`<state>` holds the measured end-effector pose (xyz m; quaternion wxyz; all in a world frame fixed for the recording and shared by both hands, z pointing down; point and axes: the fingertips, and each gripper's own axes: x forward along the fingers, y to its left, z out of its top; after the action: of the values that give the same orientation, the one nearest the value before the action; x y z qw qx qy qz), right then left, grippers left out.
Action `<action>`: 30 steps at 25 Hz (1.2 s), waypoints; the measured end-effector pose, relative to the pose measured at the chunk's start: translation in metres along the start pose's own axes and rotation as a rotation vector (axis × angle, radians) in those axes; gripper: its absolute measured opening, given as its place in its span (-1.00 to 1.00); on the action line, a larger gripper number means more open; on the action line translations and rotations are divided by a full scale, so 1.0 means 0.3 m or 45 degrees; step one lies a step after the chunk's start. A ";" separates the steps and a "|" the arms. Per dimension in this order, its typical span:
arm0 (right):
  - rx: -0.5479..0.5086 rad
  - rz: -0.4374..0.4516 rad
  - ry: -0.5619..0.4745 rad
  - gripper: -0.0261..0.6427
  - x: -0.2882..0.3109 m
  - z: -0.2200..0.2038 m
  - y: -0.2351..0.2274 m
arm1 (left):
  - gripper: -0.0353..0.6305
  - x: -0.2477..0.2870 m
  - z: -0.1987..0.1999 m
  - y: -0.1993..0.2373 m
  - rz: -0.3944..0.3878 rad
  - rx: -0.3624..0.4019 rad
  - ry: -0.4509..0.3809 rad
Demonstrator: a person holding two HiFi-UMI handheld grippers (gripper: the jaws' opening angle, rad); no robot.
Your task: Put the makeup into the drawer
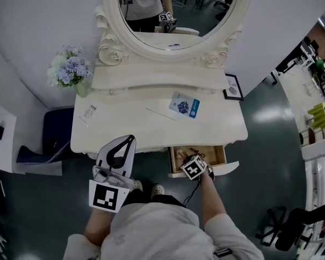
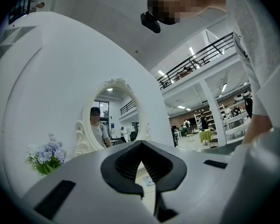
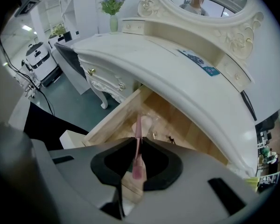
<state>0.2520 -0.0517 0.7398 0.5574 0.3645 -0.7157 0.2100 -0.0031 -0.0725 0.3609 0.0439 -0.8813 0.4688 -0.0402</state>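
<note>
Only the right gripper view shows it: right gripper (image 3: 136,143) pinching a thin pink stick (image 3: 138,125) over the open drawer (image 3: 114,114). Left gripper (image 2: 140,145) is closed, empty.

grey t-shirt (image 1: 151,226), white tongs (image 1: 131,140), black-white marker cubes (image 1: 194,168)

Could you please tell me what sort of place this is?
Probably a bedroom-style corner staged inside a big open hall: a cream dressing table with an oval mirror and flowers, while a balcony railing and shelves show beyond.
</note>
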 end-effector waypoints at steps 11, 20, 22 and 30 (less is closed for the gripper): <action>0.008 0.002 0.019 -0.76 0.019 0.000 0.004 | -0.86 0.002 -0.003 0.013 0.015 -0.004 0.004; 0.013 0.001 0.027 -0.76 0.019 -0.001 0.001 | -0.86 0.007 -0.002 0.015 0.008 -0.004 0.008; 0.012 0.003 0.031 -0.76 0.021 0.000 0.005 | -0.86 0.007 -0.003 0.018 0.007 -0.004 0.010; 0.027 0.014 0.050 -0.75 0.029 -0.014 0.008 | -0.86 0.019 -0.007 0.013 -0.006 -0.006 0.006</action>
<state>0.2519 -0.0495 0.7496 0.5663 0.3624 -0.7044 0.2277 -0.0035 -0.0795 0.3626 0.0408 -0.8824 0.4669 -0.0414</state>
